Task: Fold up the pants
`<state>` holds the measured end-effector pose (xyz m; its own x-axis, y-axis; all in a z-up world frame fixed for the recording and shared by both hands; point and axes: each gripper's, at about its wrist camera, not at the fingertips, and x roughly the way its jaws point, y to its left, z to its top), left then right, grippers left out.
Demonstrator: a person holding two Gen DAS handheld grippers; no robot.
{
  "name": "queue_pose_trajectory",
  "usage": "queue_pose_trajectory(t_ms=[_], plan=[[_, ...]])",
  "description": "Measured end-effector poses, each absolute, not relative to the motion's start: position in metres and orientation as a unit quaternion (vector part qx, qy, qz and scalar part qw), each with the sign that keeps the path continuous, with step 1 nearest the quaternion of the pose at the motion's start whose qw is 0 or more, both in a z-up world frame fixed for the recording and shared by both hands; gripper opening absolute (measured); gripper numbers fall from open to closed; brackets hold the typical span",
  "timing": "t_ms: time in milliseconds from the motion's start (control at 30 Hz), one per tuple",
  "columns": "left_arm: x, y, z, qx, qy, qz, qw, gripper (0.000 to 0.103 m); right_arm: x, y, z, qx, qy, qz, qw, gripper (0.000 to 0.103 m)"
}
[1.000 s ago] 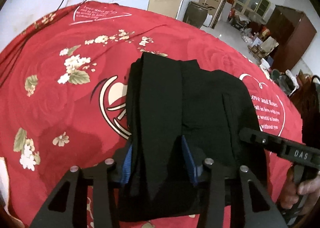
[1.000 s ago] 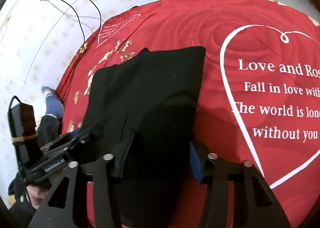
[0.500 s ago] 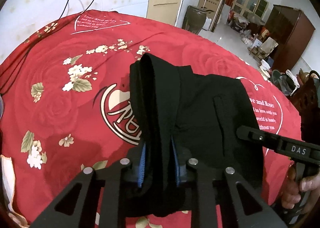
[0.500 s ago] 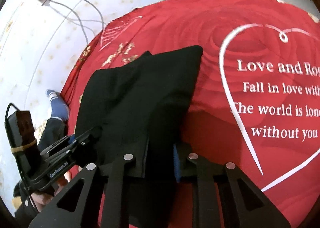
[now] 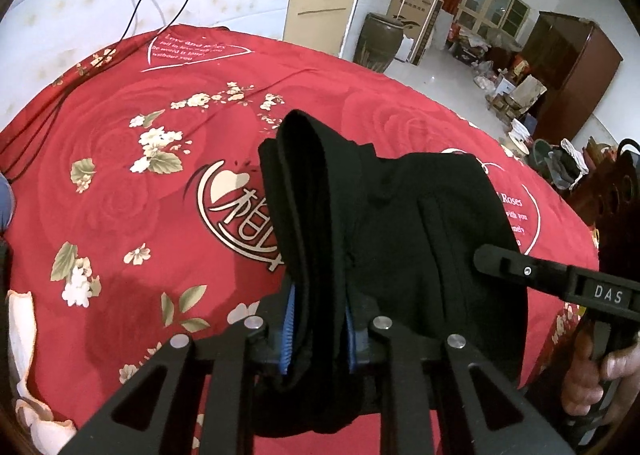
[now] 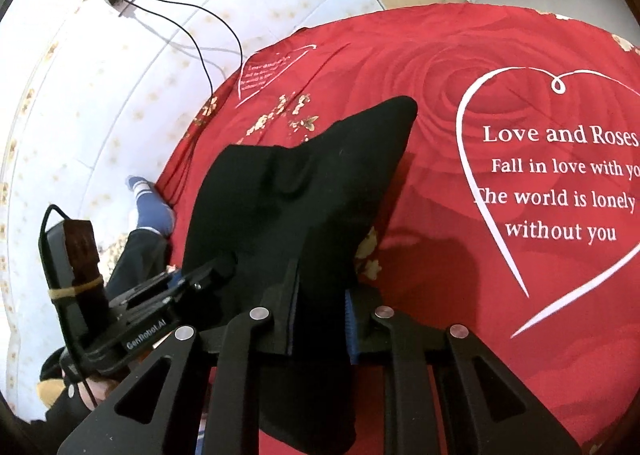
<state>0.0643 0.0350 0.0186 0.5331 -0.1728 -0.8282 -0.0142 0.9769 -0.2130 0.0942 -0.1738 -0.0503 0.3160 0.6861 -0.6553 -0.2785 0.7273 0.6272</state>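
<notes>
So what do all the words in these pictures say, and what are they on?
"Love and Roses / Fall in love with yo / The world is lonely / without you": red bedspread.
"DAS": right tool.
"GenRobot.AI": left tool.
Far heart text: too blurred.

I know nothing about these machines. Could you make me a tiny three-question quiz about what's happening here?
1. True or false: both the left gripper and the right gripper are shut on the black pants.
2. What colour is the bedspread under the pants?
3. The near edge of the pants is: A) lying flat, B) lifted off the bedspread.

Key: 1 true; 2 red; 3 B.
</notes>
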Motion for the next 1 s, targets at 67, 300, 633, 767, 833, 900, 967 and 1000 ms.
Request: queue_pose_trajectory(t_ms=[67, 300, 633, 767, 833, 900, 967, 1000], plan=[[0.065, 0.036, 0.019, -0.1, 0.481, -0.046, 0.87, 0.021, 0.094, -0.173, -0.049, 0.204, 0.497, 0.309, 0.785, 0.018], [0.098, 0.048, 0.031, -0.1, 0.47, -0.05, 0.875, 0.021, 0.115, -0.166, -0.039, 0.203, 0.484, 0.317, 0.79, 0.018], [0.178, 0.102, 0.017, -0.092, 0.468, -0.037, 0.878, 0.023, 0.202, -0.126, -0.045, 0.184, 0.48, 0.333, 0.791, 0.019], [0.18, 0.115, -0.012, -0.103, 0.494, -0.016, 0.863, 0.033, 0.22, -0.12, -0.073, 0.15, 0.525, 0.283, 0.788, 0.028], [0.172, 0.123, -0.013, -0.121, 0.487, -0.012, 0.865, 0.035, 0.216, -0.127, -0.074, 0.147, 0.516, 0.276, 0.798, 0.034], [0.163, 0.127, -0.008, -0.127, 0.482, 0.007, 0.867, 0.034, 0.205, -0.138, -0.069, 0.131, 0.51, 0.258, 0.81, 0.035], [0.153, 0.128, 0.0, -0.126, 0.475, 0.026, 0.871, 0.034, 0.192, -0.145, -0.063, 0.121, 0.504, 0.253, 0.817, 0.035], [0.147, 0.125, 0.005, -0.12, 0.474, 0.032, 0.872, 0.034, 0.184, -0.147, -0.059, 0.117, 0.5, 0.253, 0.82, 0.035]])
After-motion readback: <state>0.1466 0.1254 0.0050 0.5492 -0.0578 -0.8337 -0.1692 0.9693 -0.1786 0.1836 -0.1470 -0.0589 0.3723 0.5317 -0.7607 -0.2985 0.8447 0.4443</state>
